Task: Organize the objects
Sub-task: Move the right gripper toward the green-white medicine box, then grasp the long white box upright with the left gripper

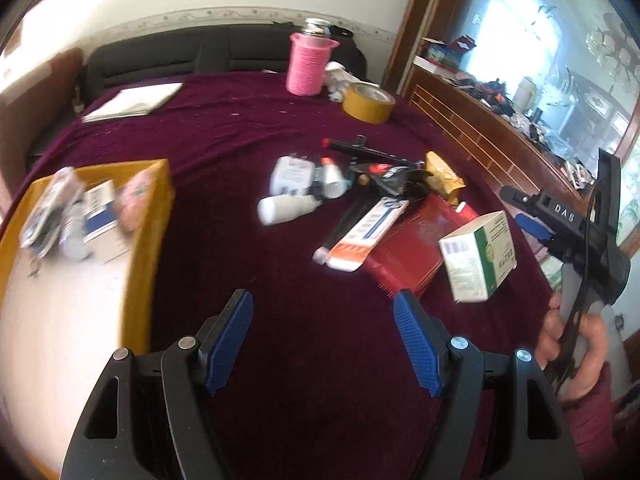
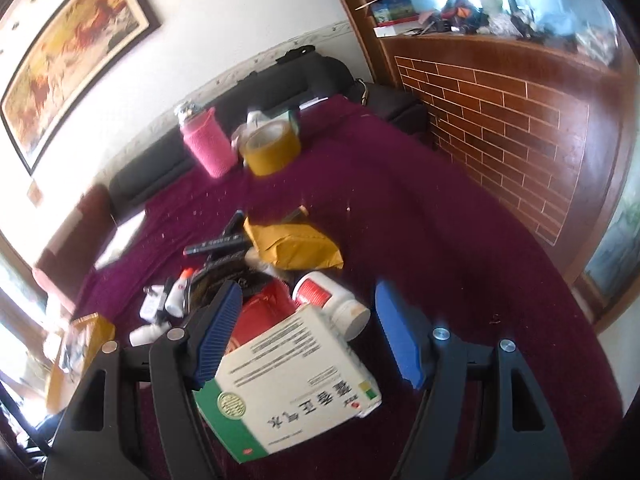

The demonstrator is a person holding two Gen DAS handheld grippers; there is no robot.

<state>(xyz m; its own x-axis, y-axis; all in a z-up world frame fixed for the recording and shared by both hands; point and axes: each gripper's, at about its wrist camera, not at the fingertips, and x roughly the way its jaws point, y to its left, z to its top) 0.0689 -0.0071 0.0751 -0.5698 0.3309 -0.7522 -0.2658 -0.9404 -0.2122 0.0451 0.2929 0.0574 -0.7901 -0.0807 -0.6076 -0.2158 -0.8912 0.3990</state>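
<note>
— Left tongs (image 1: pixel 322 334)? Right tongs (image 2: pixel 308 332)?
— Both spread wide, gripping nothing.
— In the yellow tray (image 1: pixel 150 216)?
— Blurred packets and a blue-white carton (image 1: pixel 98 216).
— Green-white medicine box (image 2: pixel 298 376)?
— Between the right fingers, touching the left pad (image 2: pixel 218 336), apart from the other.

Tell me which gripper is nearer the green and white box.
Right. The green and white box sits between the right gripper's open fingers; the left gripper hangs open over bare cloth, apart from it.
</note>
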